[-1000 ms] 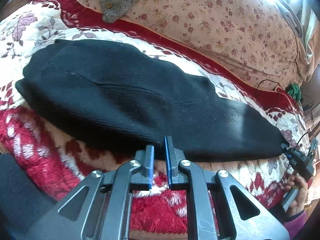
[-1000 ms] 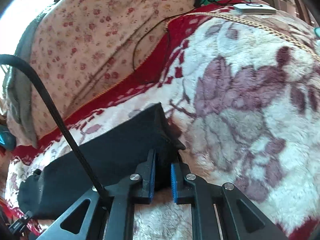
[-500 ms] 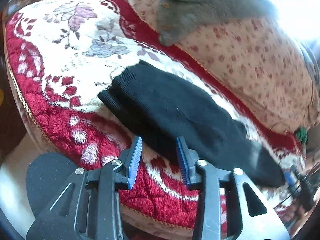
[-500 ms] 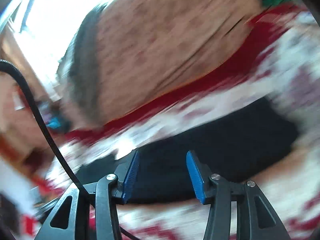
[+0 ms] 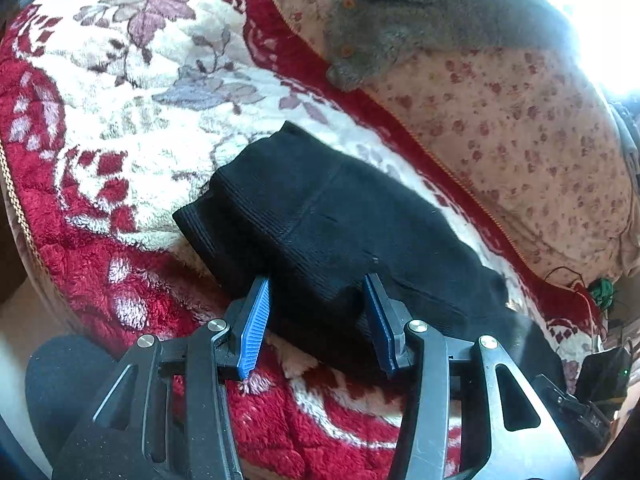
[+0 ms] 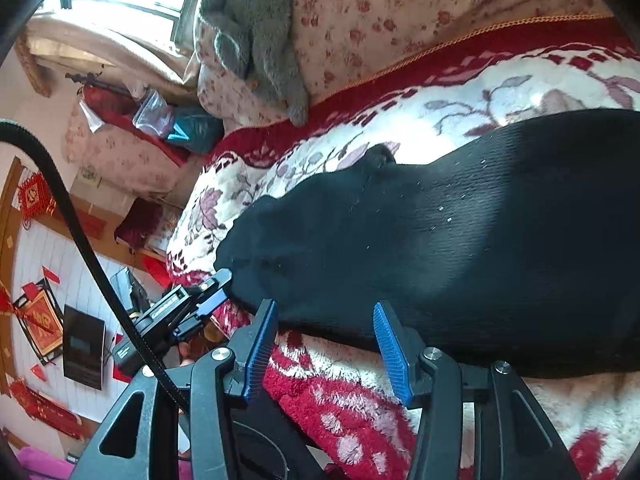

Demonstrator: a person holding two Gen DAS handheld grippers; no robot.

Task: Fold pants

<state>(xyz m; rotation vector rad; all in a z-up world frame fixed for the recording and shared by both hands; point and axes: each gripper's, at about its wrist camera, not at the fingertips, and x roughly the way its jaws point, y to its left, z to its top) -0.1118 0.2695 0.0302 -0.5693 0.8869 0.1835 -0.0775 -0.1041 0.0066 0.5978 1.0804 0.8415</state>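
On the blanket (image 5: pixel 120 152) — folded black pants (image 5: pixel 328 224), seemingly touching neither gripper.

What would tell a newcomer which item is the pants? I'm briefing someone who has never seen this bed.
Start from the fluffy red and white flowered blanket that covers the bed. The pants lie on it as a long, flat, folded strip near its front edge. They are plain black, while the grey fleece garment sits further back on the small-flowered quilt.
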